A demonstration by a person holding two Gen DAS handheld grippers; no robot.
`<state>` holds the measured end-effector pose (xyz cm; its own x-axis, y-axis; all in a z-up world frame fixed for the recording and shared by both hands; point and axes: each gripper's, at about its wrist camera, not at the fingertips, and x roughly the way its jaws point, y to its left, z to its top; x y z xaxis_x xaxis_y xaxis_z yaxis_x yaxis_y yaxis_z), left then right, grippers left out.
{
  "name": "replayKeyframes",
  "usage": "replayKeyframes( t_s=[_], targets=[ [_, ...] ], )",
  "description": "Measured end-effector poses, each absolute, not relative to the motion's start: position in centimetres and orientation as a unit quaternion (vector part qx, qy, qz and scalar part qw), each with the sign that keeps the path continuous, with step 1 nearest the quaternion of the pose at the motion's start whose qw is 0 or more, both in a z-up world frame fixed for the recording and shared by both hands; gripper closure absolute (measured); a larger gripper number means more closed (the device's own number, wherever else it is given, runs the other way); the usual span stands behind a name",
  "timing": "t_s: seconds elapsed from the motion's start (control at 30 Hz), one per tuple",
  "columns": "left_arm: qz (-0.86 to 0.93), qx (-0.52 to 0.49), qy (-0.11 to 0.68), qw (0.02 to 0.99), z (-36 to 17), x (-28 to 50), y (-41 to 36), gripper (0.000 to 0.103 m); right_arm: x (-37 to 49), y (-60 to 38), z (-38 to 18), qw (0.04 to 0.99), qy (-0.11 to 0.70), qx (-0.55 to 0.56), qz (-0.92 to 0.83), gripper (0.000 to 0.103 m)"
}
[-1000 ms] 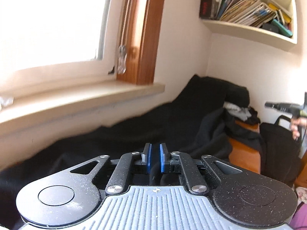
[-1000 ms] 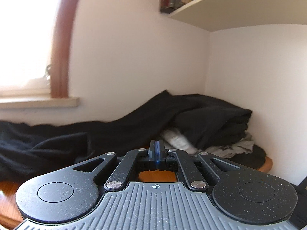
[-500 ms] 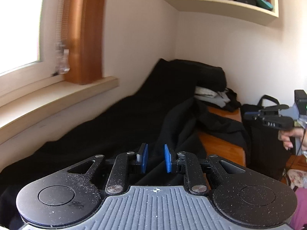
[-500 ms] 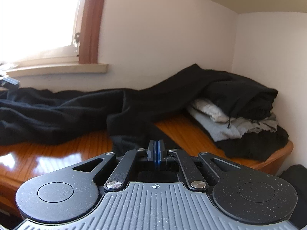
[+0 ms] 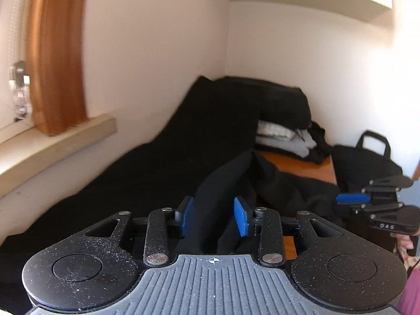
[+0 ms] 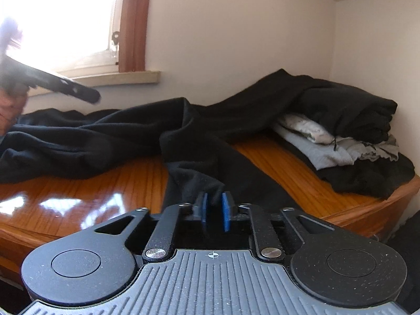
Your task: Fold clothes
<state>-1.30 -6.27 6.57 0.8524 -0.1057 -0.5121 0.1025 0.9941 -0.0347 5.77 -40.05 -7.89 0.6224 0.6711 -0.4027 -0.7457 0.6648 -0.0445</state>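
Fabric of black garment (image 6: 189, 141) behind right claw (image 6: 214, 211), contact unclear

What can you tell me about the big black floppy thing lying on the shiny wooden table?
The black garment is soft, thick, fleecy-looking cloth, unfolded and rumpled. It sprawls across the glossy wooden table below the window sill, and one end climbs onto the folded pile of clothes in the corner. A long part trails toward the table's front edge, where a fold of it lies between the open pads of the right claw.
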Motion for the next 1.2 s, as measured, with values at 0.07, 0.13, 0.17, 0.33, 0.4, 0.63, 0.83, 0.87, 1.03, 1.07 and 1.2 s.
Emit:
replayKeyframes(
  t_s=[0.07,0.13,0.17,0.33,0.4,0.63,0.83,0.87,1.03,1.07,1.2],
  targets=[
    [-0.055,0.000,0.272,0.961,6.0,-0.3,-6.7,0.053,5.7,-40.2,-8.0,0.892,0.175,-0.100,0.405,0.069],
    [-0.058,-0.004,0.275,0.960,5.6,0.6,-7.0,0.053,5.5,-40.3,-8.1,0.890,0.171,-0.098,0.411,0.067],
    [-0.059,-0.005,0.276,0.959,5.3,1.0,-7.1,0.053,5.4,-40.2,-8.3,0.890,0.172,-0.097,0.412,0.066],
    [-0.053,0.009,0.277,0.959,3.8,2.0,-7.3,0.047,5.4,-39.9,-9.5,0.887,0.183,-0.101,0.411,0.061],
    [-0.054,-0.001,0.277,0.959,3.0,2.0,-6.9,0.047,5.4,-40.0,-9.9,0.889,0.181,-0.097,0.410,0.059],
    [-0.054,-0.042,0.282,0.957,1.1,2.1,-5.5,0.046,5.6,-40.4,-10.1,0.893,0.182,-0.081,0.403,0.055],
    [-0.054,-0.049,0.281,0.957,0.9,2.0,-5.2,0.045,5.6,-40.6,-9.9,0.892,0.185,-0.083,0.403,0.055],
    [-0.053,-0.049,0.282,0.957,0.9,2.0,-5.2,0.044,5.7,-40.7,-9.8,0.894,0.185,-0.078,0.401,0.055],
    [-0.050,-0.045,0.286,0.956,0.9,2.0,-5.4,0.043,6.7,-42.1,-9.3,0.900,0.196,-0.064,0.383,0.055],
    [-0.050,-0.045,0.287,0.956,0.9,2.1,-5.4,0.043,6.8,-42.1,-9.4,0.900,0.199,-0.069,0.380,0.055],
    [-0.050,-0.047,0.286,0.956,0.9,2.0,-5.4,0.043,6.4,-42.0,-9.6,0.900,0.197,-0.091,0.378,0.056]
  ],
)
